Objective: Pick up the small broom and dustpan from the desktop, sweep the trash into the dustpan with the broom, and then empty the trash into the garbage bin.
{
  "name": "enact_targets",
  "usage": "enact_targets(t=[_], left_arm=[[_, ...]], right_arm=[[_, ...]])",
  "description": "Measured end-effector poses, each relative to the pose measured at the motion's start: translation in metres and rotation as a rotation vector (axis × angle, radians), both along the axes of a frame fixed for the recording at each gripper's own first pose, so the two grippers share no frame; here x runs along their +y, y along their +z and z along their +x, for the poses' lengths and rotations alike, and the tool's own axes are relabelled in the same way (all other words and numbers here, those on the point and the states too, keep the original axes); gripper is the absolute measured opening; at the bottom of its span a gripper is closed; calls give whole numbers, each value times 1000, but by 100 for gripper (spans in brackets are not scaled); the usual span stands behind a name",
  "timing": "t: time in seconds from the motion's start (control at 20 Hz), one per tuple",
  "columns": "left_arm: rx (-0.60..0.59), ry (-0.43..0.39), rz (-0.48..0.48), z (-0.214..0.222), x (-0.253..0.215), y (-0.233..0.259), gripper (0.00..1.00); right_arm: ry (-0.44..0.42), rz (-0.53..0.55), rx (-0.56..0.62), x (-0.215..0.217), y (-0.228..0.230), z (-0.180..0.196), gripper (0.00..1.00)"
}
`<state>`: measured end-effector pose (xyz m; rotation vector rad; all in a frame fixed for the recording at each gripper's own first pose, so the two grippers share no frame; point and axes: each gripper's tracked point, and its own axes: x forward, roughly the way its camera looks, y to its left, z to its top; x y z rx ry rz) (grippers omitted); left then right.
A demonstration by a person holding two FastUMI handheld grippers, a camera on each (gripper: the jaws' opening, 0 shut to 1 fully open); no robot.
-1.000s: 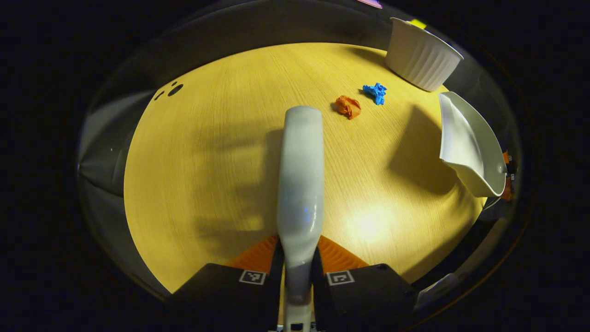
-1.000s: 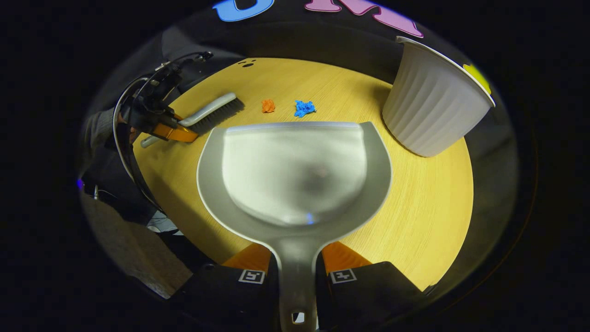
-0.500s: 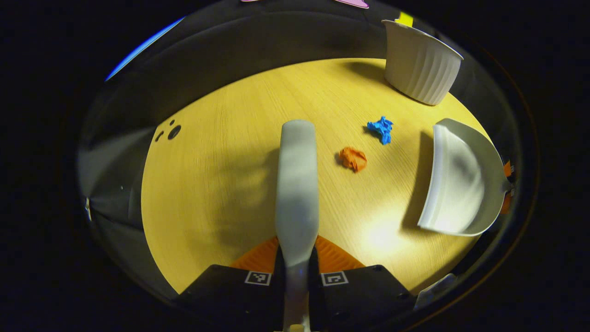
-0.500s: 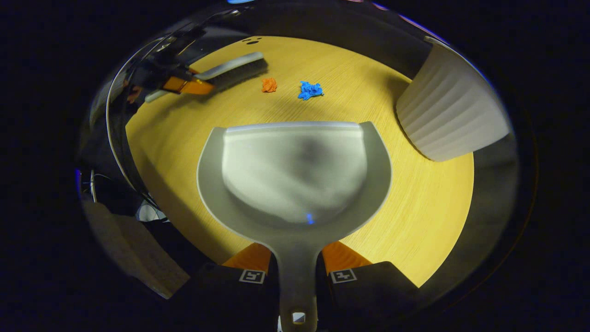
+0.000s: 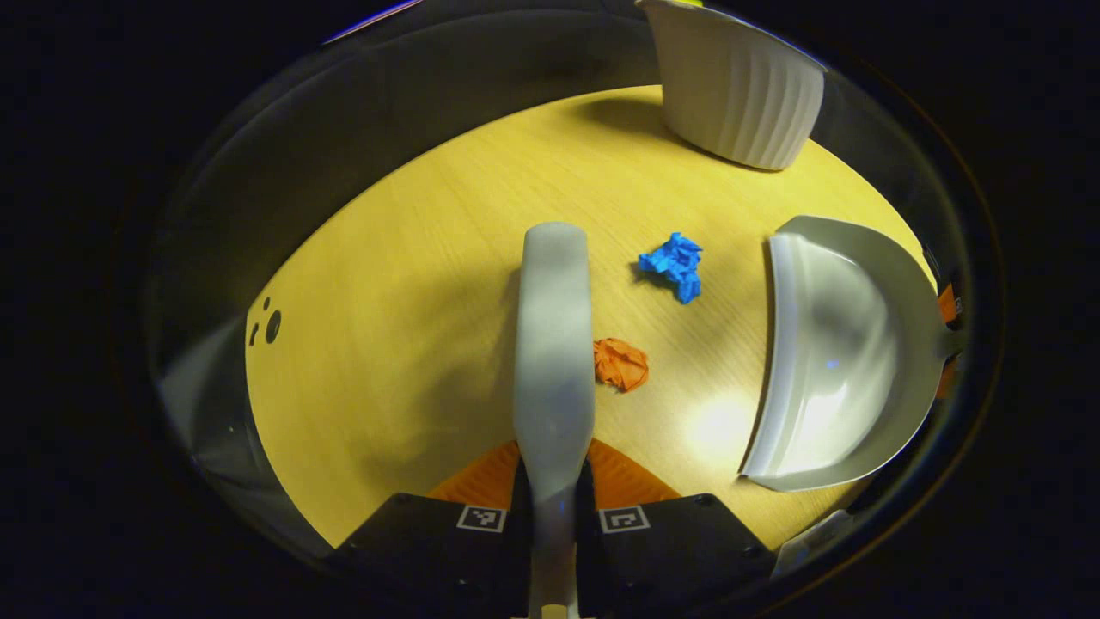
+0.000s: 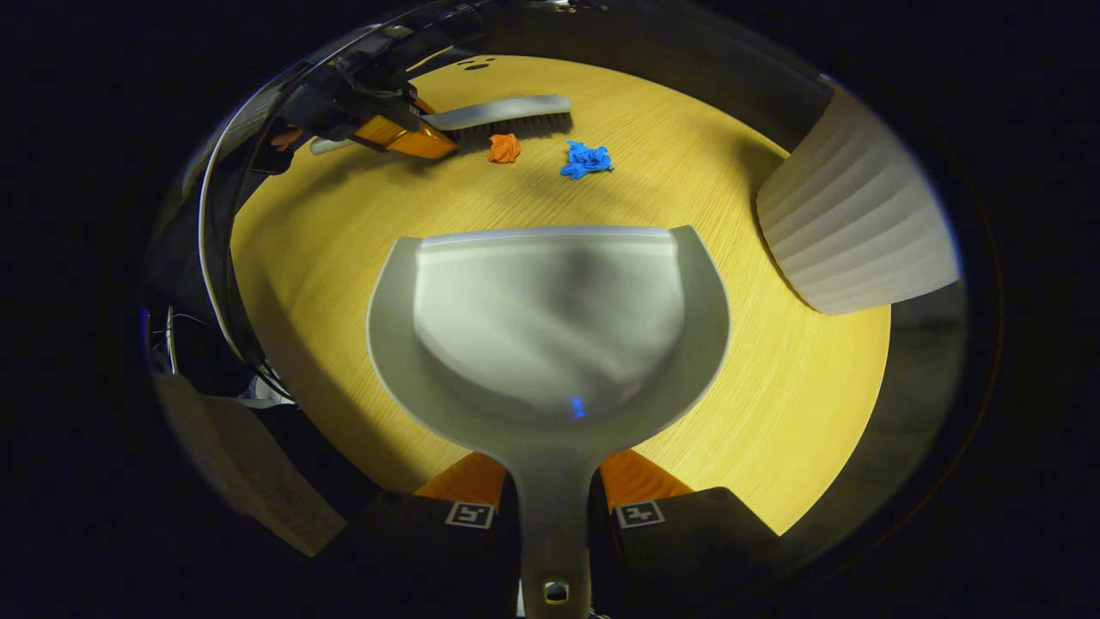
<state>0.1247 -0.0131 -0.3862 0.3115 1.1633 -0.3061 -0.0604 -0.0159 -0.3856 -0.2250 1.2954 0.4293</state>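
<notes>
Since the earlier frames the small broom (image 5: 554, 335) has been carried in beside the trash, so that the orange paper wad (image 5: 620, 364) now lies just beside its head instead of well ahead of it, and the dustpan (image 5: 838, 352) has been turned so that its open lip faces the wads. The broom is held by its handle between the clenched fingers of the left gripper (image 5: 554, 516), its long axis running straight forward from that gripper and its head low over the wooden desktop (image 5: 387, 344); whether the bristles touch the wood cannot be told. Taking the orange paper wad as the landmark, the broom lies just to one side of it and the dustpan lies on the opposite side, apart from it, with bare wood between; the blue paper wad (image 5: 675, 262) lies near it, farther from the left gripper. In the right gripper view the dustpan (image 6: 550, 318) is gripped by its handle in the closed right gripper (image 6: 554, 516), pan empty. The left gripper (image 6: 404, 137) with the broom (image 6: 503, 116) is the nearer to the orange wad (image 6: 504, 148). The coming stroke is judged to be sideways, across the broom's axis, towards the pan. The white ribbed garbage bin (image 5: 735, 86) stands beyond the blue wad, well apart.
</notes>
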Motion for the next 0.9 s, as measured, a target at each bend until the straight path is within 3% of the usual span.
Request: enact_targets(t=[0.45,0.55,0.7,0.9], left_arm=[[82,-228,-261,-31,-89,7,25],[113,-260,-315,-41,-102,14,25],[145,-257,-382,-56,-113,26,25],[92,-191,-397,-60,-110,41,25]], right_arm=[[15,25,-17,-4,-8,2,36],[8,39,-23,-1,-7,1,40],[2,51,-54,0,-11,1,36],[-24,59,-124,-2,-12,-4,36]])
